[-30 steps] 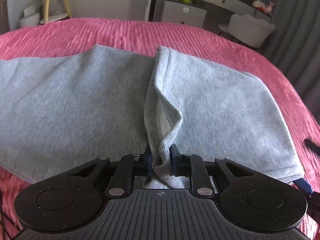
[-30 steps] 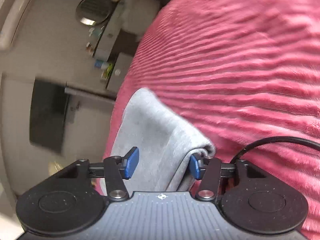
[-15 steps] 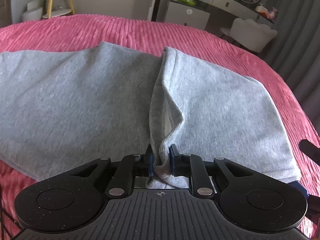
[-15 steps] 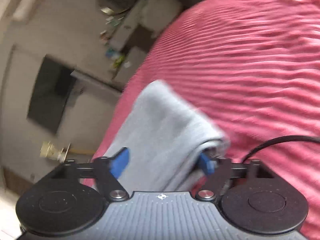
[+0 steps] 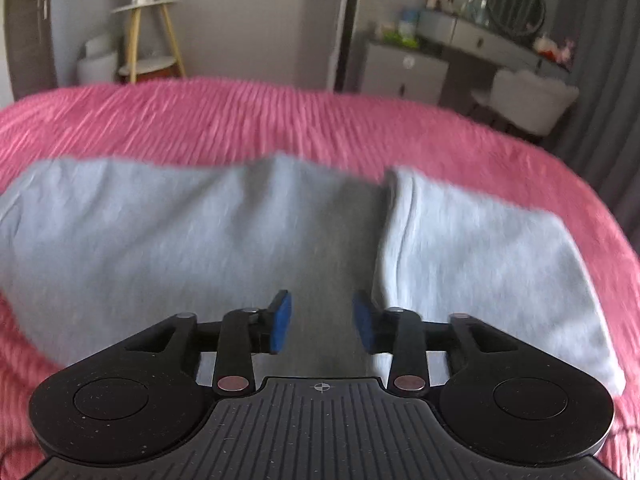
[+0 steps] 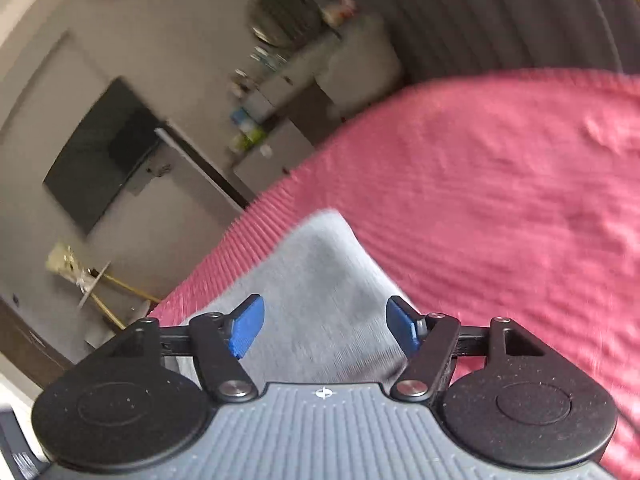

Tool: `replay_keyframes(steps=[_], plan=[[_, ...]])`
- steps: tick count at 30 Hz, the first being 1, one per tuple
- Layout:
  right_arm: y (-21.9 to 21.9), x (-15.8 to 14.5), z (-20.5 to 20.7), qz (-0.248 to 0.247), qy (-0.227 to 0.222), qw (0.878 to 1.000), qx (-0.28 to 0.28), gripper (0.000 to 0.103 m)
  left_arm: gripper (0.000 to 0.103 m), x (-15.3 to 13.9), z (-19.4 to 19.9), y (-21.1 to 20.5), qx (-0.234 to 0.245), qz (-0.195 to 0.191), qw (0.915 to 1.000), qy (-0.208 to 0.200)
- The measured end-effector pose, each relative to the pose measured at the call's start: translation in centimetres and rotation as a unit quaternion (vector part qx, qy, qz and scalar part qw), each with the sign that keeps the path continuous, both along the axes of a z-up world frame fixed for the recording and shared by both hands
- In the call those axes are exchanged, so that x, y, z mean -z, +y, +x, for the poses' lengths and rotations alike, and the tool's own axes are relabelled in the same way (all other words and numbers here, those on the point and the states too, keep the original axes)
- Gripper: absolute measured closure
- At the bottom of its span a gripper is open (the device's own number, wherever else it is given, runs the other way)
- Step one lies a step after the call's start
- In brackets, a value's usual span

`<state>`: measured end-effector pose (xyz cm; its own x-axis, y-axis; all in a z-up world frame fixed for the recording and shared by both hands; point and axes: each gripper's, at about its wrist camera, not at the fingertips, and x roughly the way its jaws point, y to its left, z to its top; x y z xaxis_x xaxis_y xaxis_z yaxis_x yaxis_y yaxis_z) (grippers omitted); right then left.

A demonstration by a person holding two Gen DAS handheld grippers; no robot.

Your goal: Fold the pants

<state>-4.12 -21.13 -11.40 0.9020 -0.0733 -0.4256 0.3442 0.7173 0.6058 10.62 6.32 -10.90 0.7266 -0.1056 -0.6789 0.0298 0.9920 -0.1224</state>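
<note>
Grey pants (image 5: 160,232) lie flat across a pink ribbed bedspread (image 5: 280,120), with a folded-over layer (image 5: 480,248) on the right whose edge runs down the middle. My left gripper (image 5: 322,326) is open and empty, raised above the pants just left of that folded edge. In the right wrist view a corner of the grey pants (image 6: 320,280) lies below my right gripper (image 6: 324,328), which is open and holds nothing. Both views are motion-blurred.
Beyond the bed stand a dressing table with a round mirror (image 5: 516,4), a white chair (image 5: 528,96), a yellow-legged side table (image 5: 148,36) and grey curtains. The right wrist view shows a wall television (image 6: 104,152) and much bare bedspread (image 6: 520,200) to the right.
My left gripper was shut on the folded pants edge; it has let go, opened, and lifted back. The edge now lies flat. My right gripper stayed open and tilted upward.
</note>
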Motion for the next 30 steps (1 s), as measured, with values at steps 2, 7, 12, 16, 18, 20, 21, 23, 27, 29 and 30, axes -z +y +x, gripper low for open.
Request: replay_keyframes(steps=[2,7,12,16,18,20,21,23,27,29,30], plan=[[0.8,-0.3,0.9,-0.040,0.000,0.999,-0.012,0.026,0.051,-0.4,1.7,-0.3,0.009,-0.015,0.9998,-0.005],[1.7,2.6,3.7,-0.145,0.111,0.983,-0.015,0.026,0.049,0.0,6.5,-2.5,0.030,0.009,0.9995,-0.007],[1.1,2.4,3.5,-0.163,0.096,0.982,0.014,0.027,0.055,1.2,10.0,-4.2,0.032,0.014,0.9994,0.001],[2.1,3.2,5.4,-0.222,0.105,0.970,-0.005,0.026,0.080,2.2,11.4,-5.7,0.049,0.026,0.9984,0.013],[2.0,4.6,6.5,-0.211,0.132,0.968,-0.023,0.027,0.087,2.6,11.6,-6.4,0.056,0.031,0.9979,0.012],[2.0,5.3,6.7,-0.210,0.139,0.968,-0.024,0.022,0.089,2.7,11.7,-6.9,0.058,0.041,0.9975,0.003],[1.8,5.4,6.7,-0.211,0.139,0.967,-0.022,0.018,0.090,2.8,11.7,-7.0,0.059,0.043,0.9973,0.000],[1.9,5.6,6.3,-0.207,0.141,0.968,-0.015,0.014,0.093,2.7,11.6,-7.0,0.058,0.042,0.9974,-0.004],[2.0,5.8,6.4,-0.206,0.142,0.968,-0.005,0.012,0.096,2.3,11.0,-6.7,0.050,0.045,0.9976,-0.015],[2.0,6.0,6.4,-0.208,0.142,0.968,-0.003,0.012,0.098,2.0,10.6,-6.7,0.045,0.059,0.9970,-0.023],[2.0,6.1,6.4,-0.206,0.141,0.968,-0.001,0.012,0.098,1.9,10.4,-6.6,0.045,0.059,0.9969,-0.026]])
